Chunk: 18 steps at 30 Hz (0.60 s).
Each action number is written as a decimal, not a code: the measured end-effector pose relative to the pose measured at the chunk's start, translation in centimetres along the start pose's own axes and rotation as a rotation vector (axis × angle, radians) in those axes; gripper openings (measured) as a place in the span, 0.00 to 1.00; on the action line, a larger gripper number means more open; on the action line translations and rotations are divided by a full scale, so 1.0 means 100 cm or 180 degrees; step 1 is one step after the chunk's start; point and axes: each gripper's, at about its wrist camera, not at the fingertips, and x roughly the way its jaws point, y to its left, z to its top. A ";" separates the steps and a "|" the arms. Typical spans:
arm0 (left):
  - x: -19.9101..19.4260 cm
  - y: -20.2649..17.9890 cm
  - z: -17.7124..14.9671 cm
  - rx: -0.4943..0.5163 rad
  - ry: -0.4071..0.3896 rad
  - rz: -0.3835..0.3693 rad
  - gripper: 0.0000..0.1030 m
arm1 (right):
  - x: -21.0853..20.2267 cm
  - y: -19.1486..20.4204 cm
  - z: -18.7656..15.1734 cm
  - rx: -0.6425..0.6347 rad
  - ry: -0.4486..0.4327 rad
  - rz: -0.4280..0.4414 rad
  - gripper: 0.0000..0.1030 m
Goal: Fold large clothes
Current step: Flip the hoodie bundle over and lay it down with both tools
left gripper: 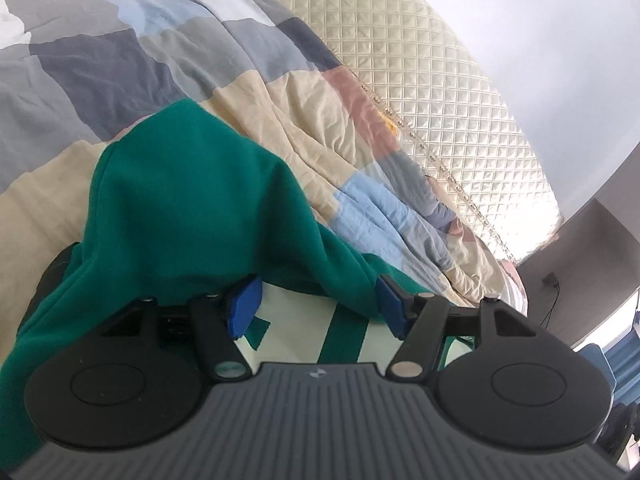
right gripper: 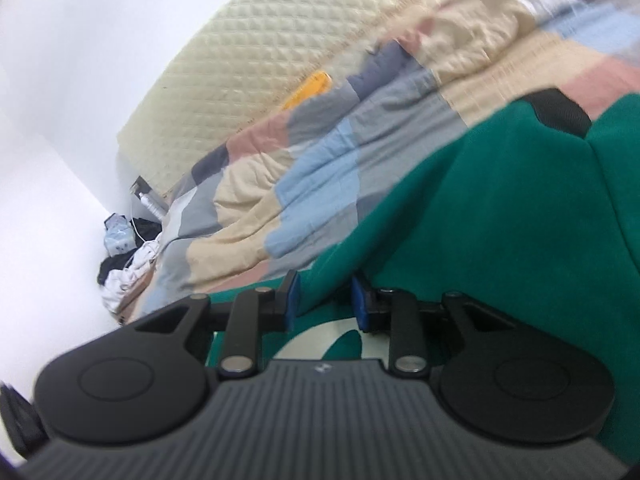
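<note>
A large green garment lies heaped on a patchwork quilt. A part with pale stripes shows under my left gripper. That gripper's blue pads stand wide apart; a green fold sags between them and covers the right fingertip, and the left pad's face is bare. In the right wrist view, which is blurred, my right gripper has its pads close together on a ridge of the green garment. A black shape peeks out from under the cloth; what it is I cannot tell.
A cream quilted headboard runs along the far side of the bed, also seen as the headboard with a yellow object against it. Clothes and cables lie in the corner by a white wall.
</note>
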 end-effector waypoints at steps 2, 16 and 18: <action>0.000 0.000 0.001 0.0020 0.0001 -0.0002 0.67 | -0.001 0.001 -0.001 0.0015 -0.0057 -0.0019 0.28; -0.055 -0.046 -0.019 0.0717 0.0028 0.0107 0.72 | -0.066 0.032 0.005 -0.0340 -0.0009 -0.0335 0.68; -0.062 -0.055 -0.025 0.0935 0.0028 0.0198 0.72 | -0.075 0.040 0.001 -0.0534 0.0010 -0.0375 0.68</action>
